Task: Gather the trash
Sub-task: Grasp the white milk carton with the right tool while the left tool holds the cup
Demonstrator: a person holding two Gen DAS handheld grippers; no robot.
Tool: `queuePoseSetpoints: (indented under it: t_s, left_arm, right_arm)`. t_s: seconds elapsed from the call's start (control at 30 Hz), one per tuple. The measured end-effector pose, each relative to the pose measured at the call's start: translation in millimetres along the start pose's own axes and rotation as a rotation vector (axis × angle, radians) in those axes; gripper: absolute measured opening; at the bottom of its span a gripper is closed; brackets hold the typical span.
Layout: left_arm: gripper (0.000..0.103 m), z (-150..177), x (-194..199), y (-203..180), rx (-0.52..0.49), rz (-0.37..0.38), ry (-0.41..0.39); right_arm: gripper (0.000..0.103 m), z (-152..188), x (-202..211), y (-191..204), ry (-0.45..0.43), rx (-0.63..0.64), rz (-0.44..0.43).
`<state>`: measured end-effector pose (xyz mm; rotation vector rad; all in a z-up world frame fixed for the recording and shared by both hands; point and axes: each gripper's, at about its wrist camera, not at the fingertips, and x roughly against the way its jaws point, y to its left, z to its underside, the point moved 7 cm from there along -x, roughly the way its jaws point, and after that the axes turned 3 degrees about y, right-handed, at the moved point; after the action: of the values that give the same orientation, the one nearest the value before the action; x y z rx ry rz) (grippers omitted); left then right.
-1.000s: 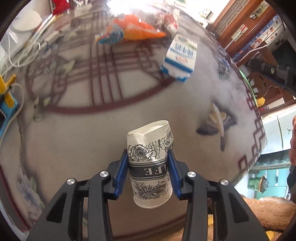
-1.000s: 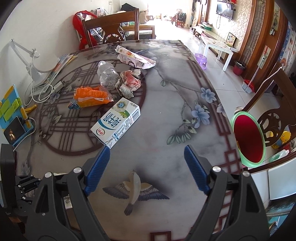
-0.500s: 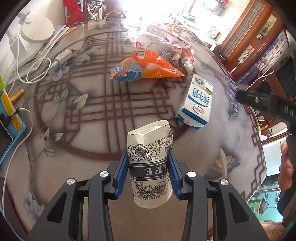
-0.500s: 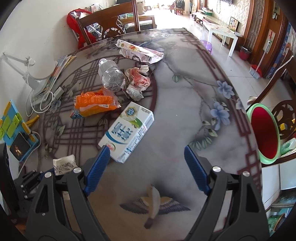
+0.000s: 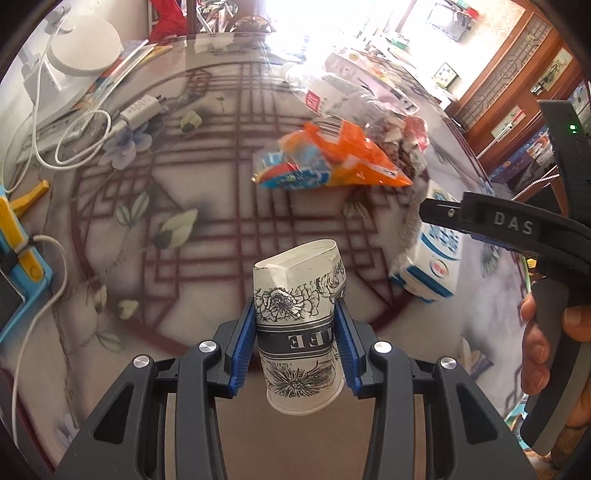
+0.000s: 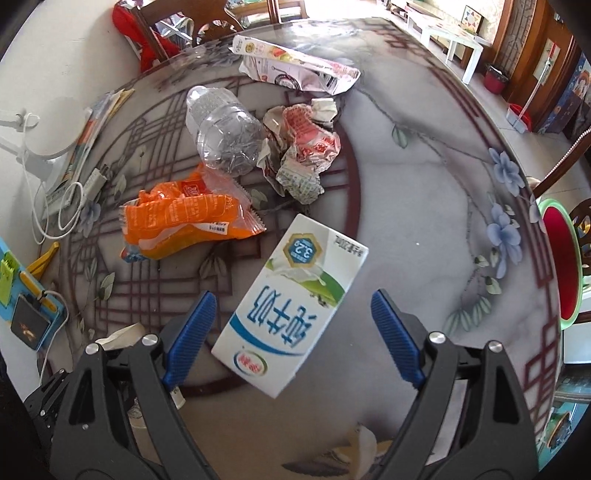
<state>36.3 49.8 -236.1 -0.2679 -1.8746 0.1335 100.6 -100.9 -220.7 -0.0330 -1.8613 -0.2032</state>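
Observation:
My left gripper (image 5: 298, 325) is shut on a crushed paper cup (image 5: 300, 325) with black flower print, held above the table. My right gripper (image 6: 293, 314) is open, its blue pads on either side of a white milk carton (image 6: 291, 314) that lies on the table; it also shows in the left wrist view (image 5: 432, 258). Beyond lie an orange snack bag (image 6: 184, 221), a crushed clear bottle (image 6: 225, 136), crumpled wrappers (image 6: 303, 147) and a flattened white package (image 6: 291, 70).
A red bin with a green rim (image 6: 561, 258) stands off the table's right edge. A white lamp base (image 5: 85, 48), charger and cables (image 5: 136, 110) and a blue phone stand (image 5: 18, 251) line the left side. A chair (image 6: 166, 22) stands at the far end.
My right gripper has moved forward and down until its open pads flank the milk carton. My left gripper has swung left and further over the table with the cup still held.

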Motion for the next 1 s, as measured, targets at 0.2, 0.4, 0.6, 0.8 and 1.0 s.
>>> queuePoseSetpoints:
  t_s: [0.2, 0.4, 0.6, 0.8, 1.0]
  left_arm:
    - [0.039, -3, -6, 2, -0.007, -0.005, 0.009]
    - [0.039, -6, -10, 1, -0.005, -0.001, 0.012]
    - [0.039, -6, -11, -2, -0.008, 0.012, 0.014]
    - [0.039, -11, -7, -6, -0.021, 0.008, -0.006]
    - [0.039, -14, 3, -14, -0.042, 0.004, -0.027]
  right_arm:
    - [0.084, -4, -14, 11, 0.003, 0.089, 0.059]
    - [0.064, -3, -15, 18, -0.014, 0.191, 0.088]
    - [0.057, 2, -9, 19, -0.015, 0.236, 0.086]
    - [0.056, 4, 1, 21, -0.044, 0.25, 0.078]
    - [0.056, 4, 20, 21, -0.098, 0.267, 0.085]
